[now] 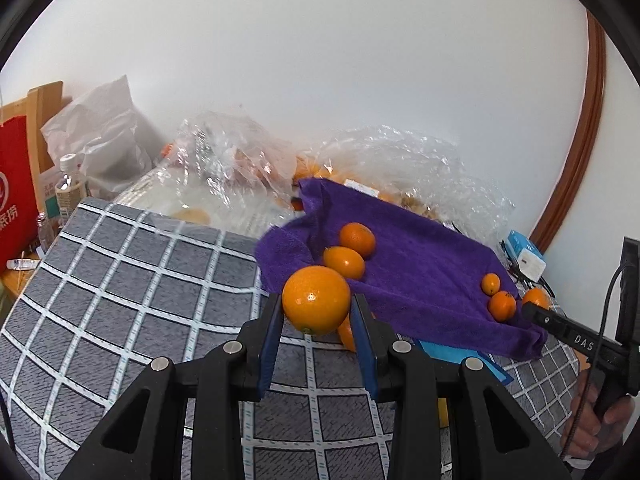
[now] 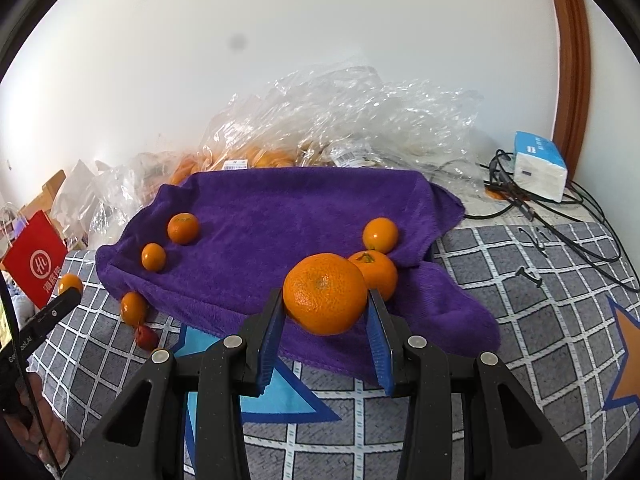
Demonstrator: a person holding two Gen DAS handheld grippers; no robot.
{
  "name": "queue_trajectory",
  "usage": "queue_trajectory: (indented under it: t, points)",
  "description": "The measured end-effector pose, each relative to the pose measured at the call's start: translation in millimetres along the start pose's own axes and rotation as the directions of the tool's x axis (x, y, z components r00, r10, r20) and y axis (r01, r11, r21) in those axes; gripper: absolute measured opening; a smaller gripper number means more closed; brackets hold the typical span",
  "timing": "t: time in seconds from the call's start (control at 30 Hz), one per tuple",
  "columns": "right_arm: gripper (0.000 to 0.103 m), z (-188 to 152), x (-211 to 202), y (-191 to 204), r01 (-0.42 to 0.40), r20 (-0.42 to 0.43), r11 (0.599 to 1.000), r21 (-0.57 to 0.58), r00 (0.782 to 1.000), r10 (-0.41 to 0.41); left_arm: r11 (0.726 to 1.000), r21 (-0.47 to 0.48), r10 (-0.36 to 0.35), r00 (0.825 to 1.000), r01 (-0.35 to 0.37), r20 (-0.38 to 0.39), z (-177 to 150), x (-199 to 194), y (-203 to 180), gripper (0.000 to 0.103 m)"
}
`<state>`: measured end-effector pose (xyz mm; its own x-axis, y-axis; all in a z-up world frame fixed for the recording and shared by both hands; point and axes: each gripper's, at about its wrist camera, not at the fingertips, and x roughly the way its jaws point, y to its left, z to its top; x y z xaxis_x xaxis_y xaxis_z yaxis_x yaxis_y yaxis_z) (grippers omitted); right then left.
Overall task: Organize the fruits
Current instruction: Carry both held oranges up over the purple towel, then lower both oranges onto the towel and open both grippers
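My left gripper (image 1: 317, 300) is shut on a smooth orange (image 1: 316, 300), held just over the near left edge of a purple towel (image 1: 420, 264). Two oranges (image 1: 357, 239) lie on the towel behind it, and two small ones (image 1: 502, 306) at its right end. My right gripper (image 2: 326, 296) is shut on a dimpled mandarin (image 2: 325, 293) above the towel's (image 2: 280, 208) front edge. A leafy-stemmed mandarin (image 2: 376, 272) and a smaller orange (image 2: 380, 234) lie just behind it. Two more oranges (image 2: 183, 228) sit on the towel's left side.
The towel lies on a grey checked mat (image 2: 520, 280). An orange (image 2: 134, 308) and a small red fruit (image 2: 146, 336) lie off the towel's left corner. Crumpled clear bags (image 2: 360, 120) with more fruit stand at the wall. Cables and a tissue pack (image 2: 540, 166) are right, a red bag (image 2: 36, 260) left.
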<state>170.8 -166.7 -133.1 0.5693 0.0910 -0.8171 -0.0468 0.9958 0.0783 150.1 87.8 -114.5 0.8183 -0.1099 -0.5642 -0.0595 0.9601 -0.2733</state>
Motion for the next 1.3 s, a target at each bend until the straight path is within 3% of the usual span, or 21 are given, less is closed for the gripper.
queue_trajectory:
  t: [0.4,0.57,0.93,1.3]
  points:
    - [0.040,1,24,6,-0.020,-0.059,1.000,-0.013,0.998,0.019,0.999,0.010,0.049,0.998,-0.049,-0.032,8,-3,2,0.032]
    - [0.040,1,37,2,-0.047,-0.091,0.999,0.024,0.995,0.049,0.996,0.069,0.053,0.998,-0.050,-0.033,24,-9,-10,0.032]
    - [0.040,7,49,4,-0.044,-0.117,0.999,0.010,0.992,0.045,0.991,0.131,-0.020,0.998,0.027,-0.056,69,17,-51,0.032]
    - [0.041,7,52,5,-0.049,-0.124,0.999,-0.012,0.991,0.047,0.991,0.081,-0.090,0.975,0.109,-0.203,56,76,-54,0.033]
